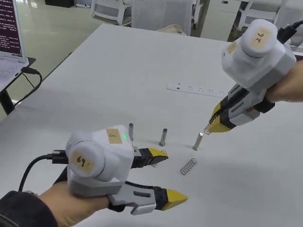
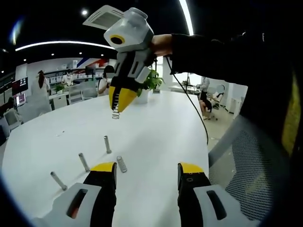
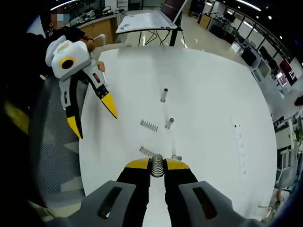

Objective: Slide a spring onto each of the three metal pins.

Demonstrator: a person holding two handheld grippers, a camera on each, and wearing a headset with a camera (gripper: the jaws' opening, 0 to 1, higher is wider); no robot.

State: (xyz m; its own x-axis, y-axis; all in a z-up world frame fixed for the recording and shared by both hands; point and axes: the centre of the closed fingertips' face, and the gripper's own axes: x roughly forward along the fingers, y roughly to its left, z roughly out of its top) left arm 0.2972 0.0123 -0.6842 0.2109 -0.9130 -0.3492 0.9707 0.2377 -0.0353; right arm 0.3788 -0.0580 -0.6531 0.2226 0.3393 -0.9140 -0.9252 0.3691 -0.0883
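Observation:
Three short metal pins stand upright in a row on the white table (image 1: 118,75): left pin (image 1: 131,131), middle pin (image 1: 163,137), right pin (image 1: 198,141). None carries a spring. My right gripper (image 1: 214,126) hovers just above and right of the right pin, shut on a small spring (image 1: 207,128) (image 3: 157,165) that hangs from its yellow tips. One loose spring (image 1: 188,166) lies in front of the right pin. Another spring (image 3: 148,125) lies by the middle pin, partly hidden in the head view behind a jaw of my left gripper (image 1: 176,177), which is open and holds nothing.
A white power strip (image 1: 196,89) lies flat behind the pins. A laptop (image 1: 9,38) sits on a stand off the table's left edge, with a black cable (image 1: 33,78) below it. Office chairs (image 1: 161,14) stand past the far edge.

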